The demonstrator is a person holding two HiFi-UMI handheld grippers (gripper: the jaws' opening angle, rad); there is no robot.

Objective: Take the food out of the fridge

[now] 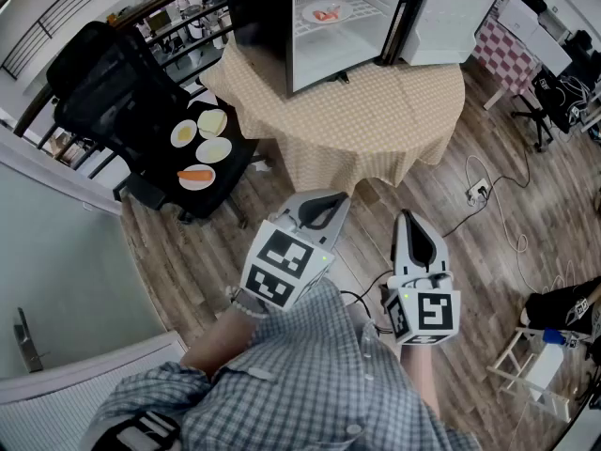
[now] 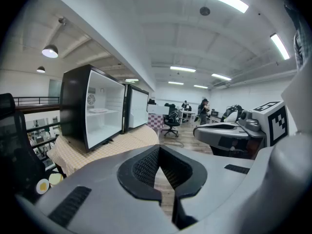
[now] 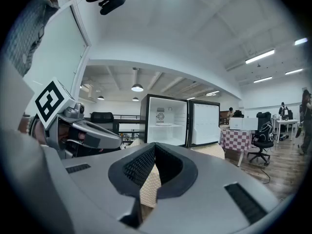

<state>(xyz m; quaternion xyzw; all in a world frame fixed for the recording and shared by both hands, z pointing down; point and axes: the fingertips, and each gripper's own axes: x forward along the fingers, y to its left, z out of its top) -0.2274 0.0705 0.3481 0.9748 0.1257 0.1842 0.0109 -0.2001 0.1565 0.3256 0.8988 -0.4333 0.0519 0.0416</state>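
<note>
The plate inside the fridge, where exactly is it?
Head view, top centre: the plate sits on the shelf of the open fridge, which stands on the round cloth-covered table.

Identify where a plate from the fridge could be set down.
Free: the beige checked tablecloth in front of the open black fridge, to the table's edge; also the fridge floor beneath the shelf holding a white plate of food. Crowded: the black office chair seat, filled by four small plates.

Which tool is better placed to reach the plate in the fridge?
Probably left: the left tool lines up with the white plate of food; the right tool sits nearer the open white door. Both shut, empty.
</note>
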